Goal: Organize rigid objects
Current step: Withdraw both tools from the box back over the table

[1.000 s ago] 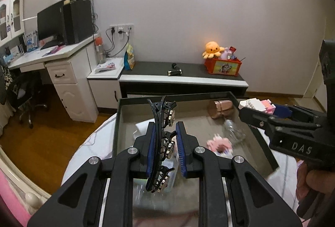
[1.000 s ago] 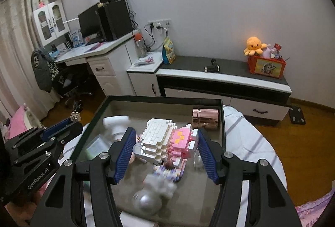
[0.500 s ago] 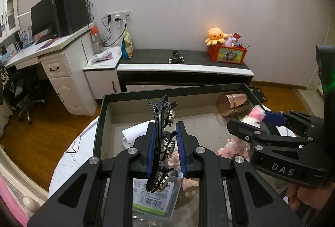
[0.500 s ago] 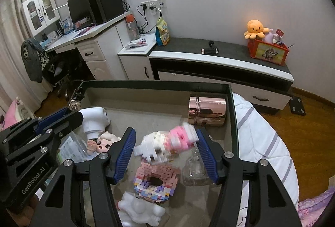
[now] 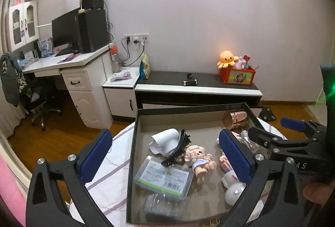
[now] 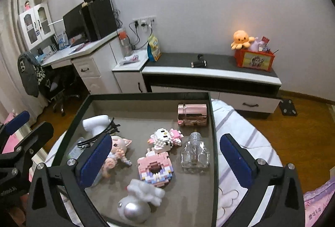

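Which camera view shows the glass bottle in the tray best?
The right wrist view shows it best: the glass bottle lies whole and unblocked near the tray's right wall. In the left wrist view the right gripper's arm covers most of the bottle, so only a small clear part appears.

Black hair clip (image 5: 175,150) against doll (image 5: 197,161)

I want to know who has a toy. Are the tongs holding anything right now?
No. The left tongs and the right tongs are both wide open and empty. The black hair clip and the white-and-pink block cat lie in the tray.
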Available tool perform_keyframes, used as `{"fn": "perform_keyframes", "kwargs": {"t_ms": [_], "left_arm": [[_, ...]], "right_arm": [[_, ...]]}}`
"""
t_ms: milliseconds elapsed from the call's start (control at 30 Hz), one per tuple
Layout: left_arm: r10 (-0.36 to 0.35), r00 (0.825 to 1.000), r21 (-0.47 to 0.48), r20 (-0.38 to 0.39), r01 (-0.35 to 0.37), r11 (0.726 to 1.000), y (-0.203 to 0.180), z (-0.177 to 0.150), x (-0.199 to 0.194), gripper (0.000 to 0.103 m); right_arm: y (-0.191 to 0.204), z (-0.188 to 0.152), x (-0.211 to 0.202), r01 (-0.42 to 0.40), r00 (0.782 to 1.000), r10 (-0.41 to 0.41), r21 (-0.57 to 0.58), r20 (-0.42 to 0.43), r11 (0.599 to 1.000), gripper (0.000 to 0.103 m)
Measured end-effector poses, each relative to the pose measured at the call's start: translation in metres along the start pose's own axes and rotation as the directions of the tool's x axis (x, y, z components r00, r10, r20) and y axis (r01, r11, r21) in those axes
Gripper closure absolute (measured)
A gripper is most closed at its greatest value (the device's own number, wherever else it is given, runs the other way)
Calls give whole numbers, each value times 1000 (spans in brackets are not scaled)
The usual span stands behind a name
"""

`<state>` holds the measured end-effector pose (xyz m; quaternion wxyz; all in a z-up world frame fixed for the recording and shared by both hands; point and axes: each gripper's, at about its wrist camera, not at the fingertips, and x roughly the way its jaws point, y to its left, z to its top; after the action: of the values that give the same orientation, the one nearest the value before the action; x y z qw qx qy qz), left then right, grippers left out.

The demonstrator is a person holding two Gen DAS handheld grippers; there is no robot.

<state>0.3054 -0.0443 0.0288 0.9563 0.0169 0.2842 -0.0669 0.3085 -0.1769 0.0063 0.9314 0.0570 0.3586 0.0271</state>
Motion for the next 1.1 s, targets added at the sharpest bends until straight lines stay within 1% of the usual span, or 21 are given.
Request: {"fn": "perform_keyframes", "kwargs": {"t_ms": [233,500,600,733,867,967,1100], "left_arm": [[-19,999,-10,28,19,1000,4,-15,-47,0],[-30,999,-18,42,31,999,7,-33,-93,0],[-26,999,-25,47,28,999,8,-42,-109,0],[-30,999,-39,34,31,999,6,-57,-126,0],[-18,999,-57,37,20,998,9,-71,-145,0],[2,999,-55,36,0,998,7,-82,-157,0],[14,1000,-53,22,-13,998,8,-98,-167,0]], "right_arm": [[4,-11,-40,7,999,-7,4,48,1000,0],[5,-36,-89,9,995,-9,7,96,1000,0],[4,-50,-107,8,994,-10,18,109,1000,0],[4,-68,-127,7,993,-10,27,117,1000,0],[5,-89,-148,8,992,-14,46,125,999,0],[7,-112,-169,14,989,-23,62,143,998,0],[12,-133,-186,27,987,-35,57,154,998,0]]}}
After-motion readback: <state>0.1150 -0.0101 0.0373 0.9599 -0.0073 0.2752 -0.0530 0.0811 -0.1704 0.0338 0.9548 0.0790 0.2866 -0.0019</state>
